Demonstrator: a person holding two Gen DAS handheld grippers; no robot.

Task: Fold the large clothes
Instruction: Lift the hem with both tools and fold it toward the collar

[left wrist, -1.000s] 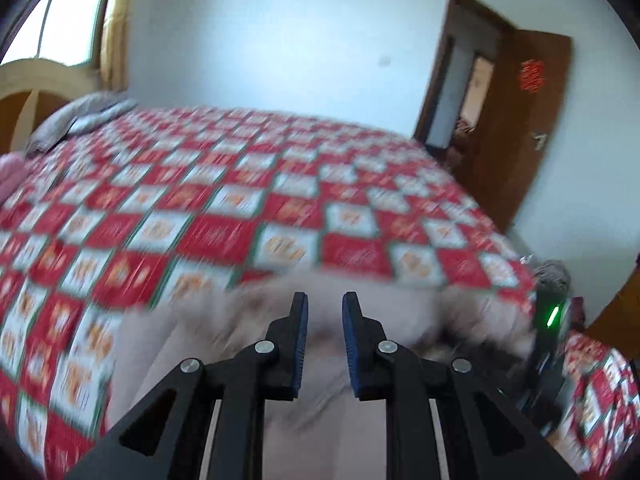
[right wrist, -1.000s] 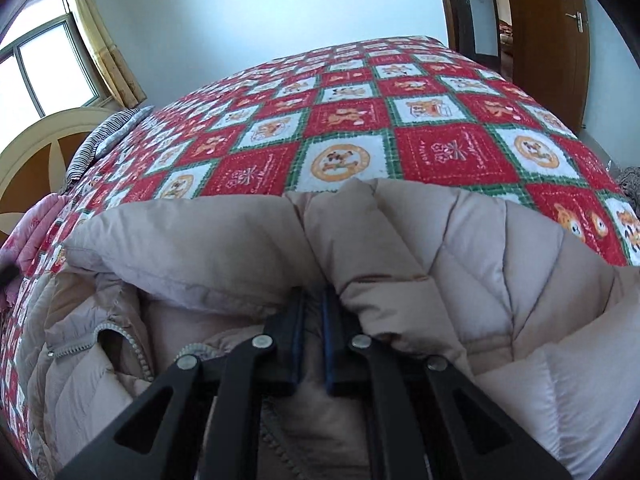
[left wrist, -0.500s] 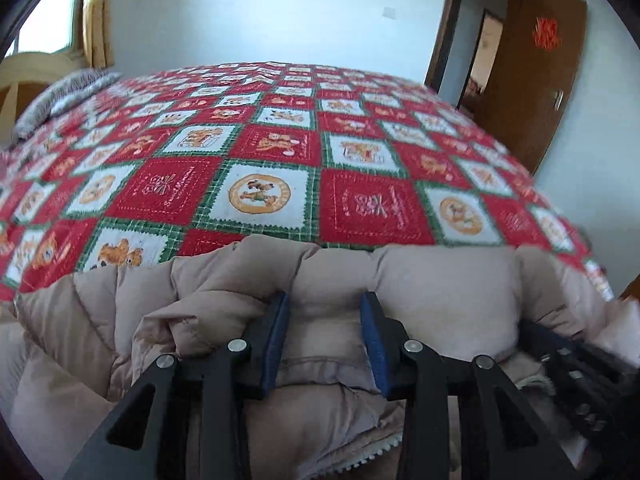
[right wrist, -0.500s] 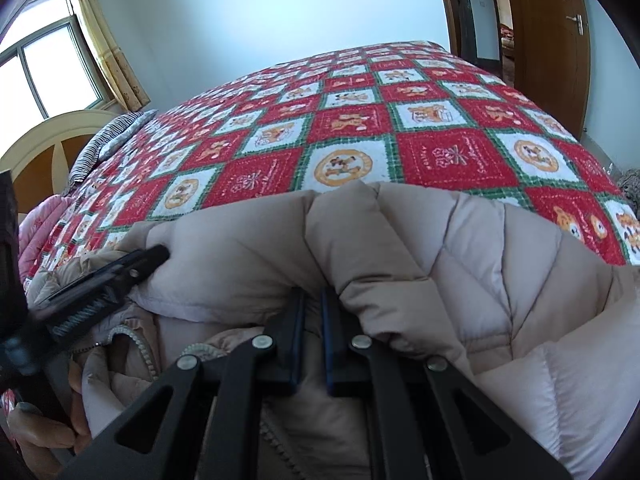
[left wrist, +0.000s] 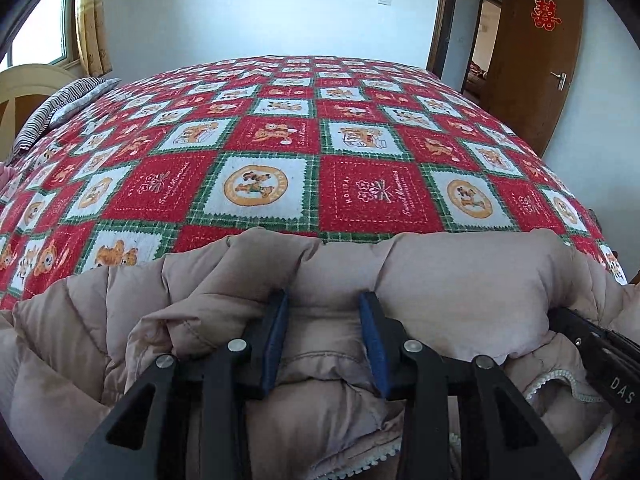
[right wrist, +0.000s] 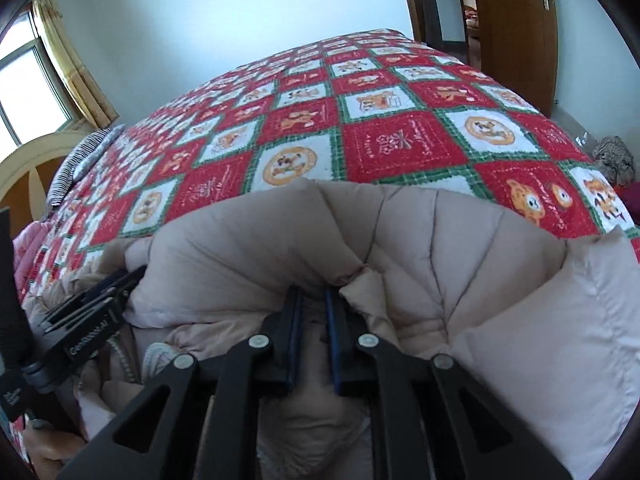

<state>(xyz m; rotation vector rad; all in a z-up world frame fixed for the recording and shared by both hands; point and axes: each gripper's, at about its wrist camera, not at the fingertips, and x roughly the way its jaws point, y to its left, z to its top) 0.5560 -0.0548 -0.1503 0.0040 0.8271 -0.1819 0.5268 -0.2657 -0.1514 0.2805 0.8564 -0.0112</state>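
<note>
Step in hand, as judged: taking hold of the upper edge of the beige puffer jacket (left wrist: 460, 280) with both tools, ahead of a fold. Jacket is lying bunched across the lower half of both frames, on the red patchwork bedspread (left wrist: 280, 140).

Left gripper (left wrist: 324, 304) is standing about half open; a band of quilted fabric is sitting between the blue pads (left wrist: 276, 340), touching them but not pinched.

Right gripper (right wrist: 312, 298) is nearly closed, a narrow gap showing, with a gathered fold of jacket nipped at the tips.

Next move is likely calling for the left to close fully on the fabric, then both lifting together toward the upper frame; uneven hold risks the slippery padding sliding out
</note>
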